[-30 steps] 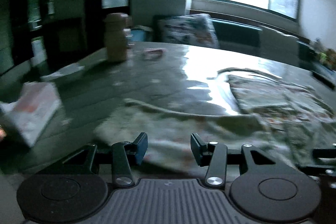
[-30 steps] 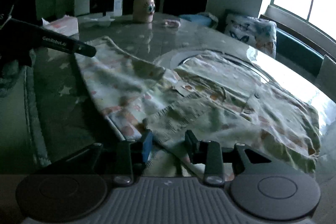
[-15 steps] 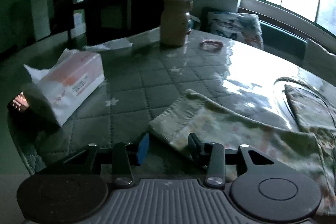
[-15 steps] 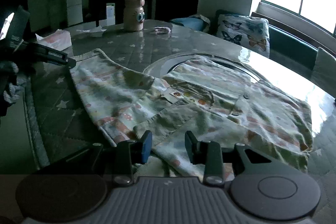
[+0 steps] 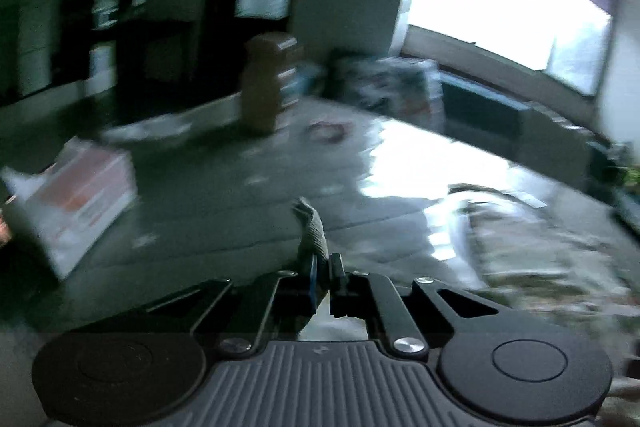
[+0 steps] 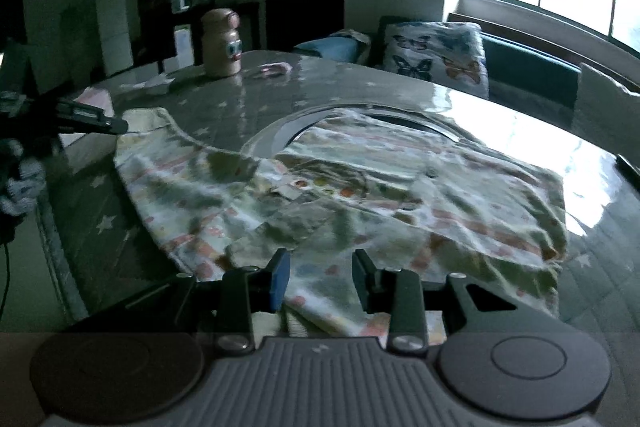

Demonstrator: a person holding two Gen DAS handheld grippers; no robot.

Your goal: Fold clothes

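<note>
A pale floral garment (image 6: 360, 195) lies spread on the quilted table (image 6: 92, 227), its long sleeve reaching left. My left gripper (image 5: 323, 267) is closing tight on the sleeve cuff (image 5: 311, 227), which stands up pinched between the jaws; this view is blurred. The right wrist view shows that same left gripper (image 6: 122, 125) at the sleeve's end (image 6: 144, 117). My right gripper (image 6: 320, 273) hovers over the garment's near edge, open, with fabric lying between its fingers, and the pads do not press on it.
A tissue pack (image 5: 80, 195) sits at the table's left. A beige jar (image 6: 222, 43) and a small pink ring (image 6: 274, 68) stand at the far side. A butterfly cushion (image 6: 436, 55) rests on the bench beyond. A glass turntable rim (image 6: 280, 131) curves under the garment.
My left gripper came to the sleeve cuff, shut on it and lifted it. My right gripper kept the same opening and drifted a little over the garment's near edge.
</note>
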